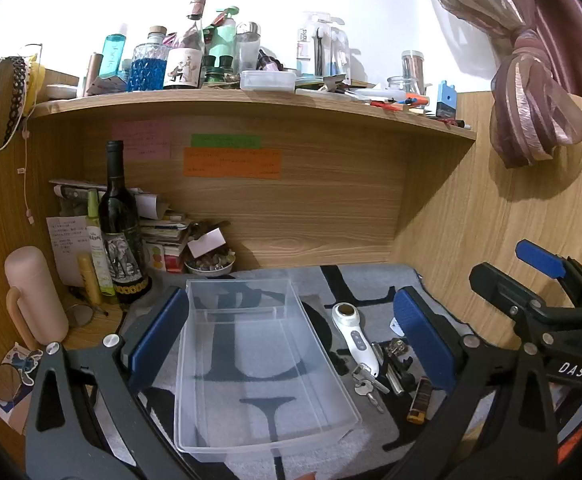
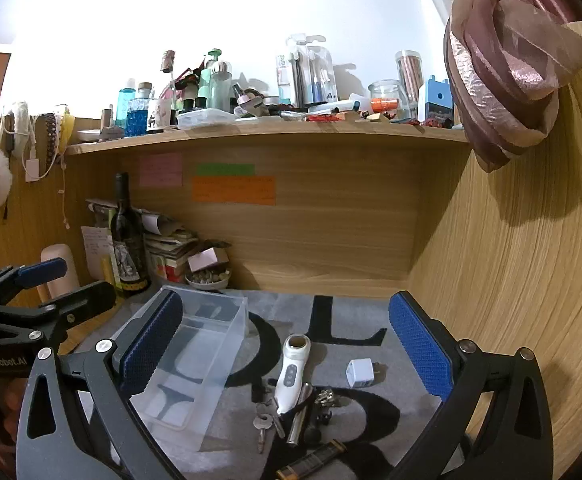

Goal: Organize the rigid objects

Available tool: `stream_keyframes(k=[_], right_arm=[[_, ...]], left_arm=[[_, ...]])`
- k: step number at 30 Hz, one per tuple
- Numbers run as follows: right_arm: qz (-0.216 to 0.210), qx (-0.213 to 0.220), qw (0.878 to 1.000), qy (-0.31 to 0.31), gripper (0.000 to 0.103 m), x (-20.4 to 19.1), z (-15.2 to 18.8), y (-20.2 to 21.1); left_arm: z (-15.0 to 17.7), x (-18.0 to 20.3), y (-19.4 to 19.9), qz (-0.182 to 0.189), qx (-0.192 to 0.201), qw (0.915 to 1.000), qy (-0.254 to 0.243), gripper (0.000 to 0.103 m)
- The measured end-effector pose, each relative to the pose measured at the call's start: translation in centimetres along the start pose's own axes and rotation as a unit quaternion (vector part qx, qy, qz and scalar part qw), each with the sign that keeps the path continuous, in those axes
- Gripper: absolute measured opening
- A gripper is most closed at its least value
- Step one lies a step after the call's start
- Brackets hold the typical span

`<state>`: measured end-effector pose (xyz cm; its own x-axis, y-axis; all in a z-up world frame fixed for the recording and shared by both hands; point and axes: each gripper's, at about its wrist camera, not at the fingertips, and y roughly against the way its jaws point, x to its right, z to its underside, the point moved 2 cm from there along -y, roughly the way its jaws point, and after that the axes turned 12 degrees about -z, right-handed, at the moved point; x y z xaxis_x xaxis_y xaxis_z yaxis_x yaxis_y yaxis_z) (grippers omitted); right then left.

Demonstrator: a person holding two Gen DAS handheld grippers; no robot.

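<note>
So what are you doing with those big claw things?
Tidying up small stuff on the desk mat. A person holds a gripper in each hand, and both the left gripper and the right gripper are wide open, holding nothing yet. The clear bin is still empty. Beside it lie a white handheld gadget, keys, a charger plug and a lighter, waiting to be put away.

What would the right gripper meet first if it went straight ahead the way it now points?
Probably the white handheld device lying on the grey mat, at the near end of the loose pile with the keys. The open right gripper is centred on it and tilted slightly down. Depth is uncertain.
</note>
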<state>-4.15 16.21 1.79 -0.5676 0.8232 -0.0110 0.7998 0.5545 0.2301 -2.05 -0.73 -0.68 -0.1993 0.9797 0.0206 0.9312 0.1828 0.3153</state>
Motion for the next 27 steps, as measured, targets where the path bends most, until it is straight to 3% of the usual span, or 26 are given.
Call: stream_keyframes(k=[27], right_arm=[[0.000, 0.005, 1.000, 0.006, 0.103, -0.39, -0.33, 0.51]], left_arm=[[-0.22, 0.24, 0.55, -0.002, 0.010, 0.9999, -0.004, 0.103]])
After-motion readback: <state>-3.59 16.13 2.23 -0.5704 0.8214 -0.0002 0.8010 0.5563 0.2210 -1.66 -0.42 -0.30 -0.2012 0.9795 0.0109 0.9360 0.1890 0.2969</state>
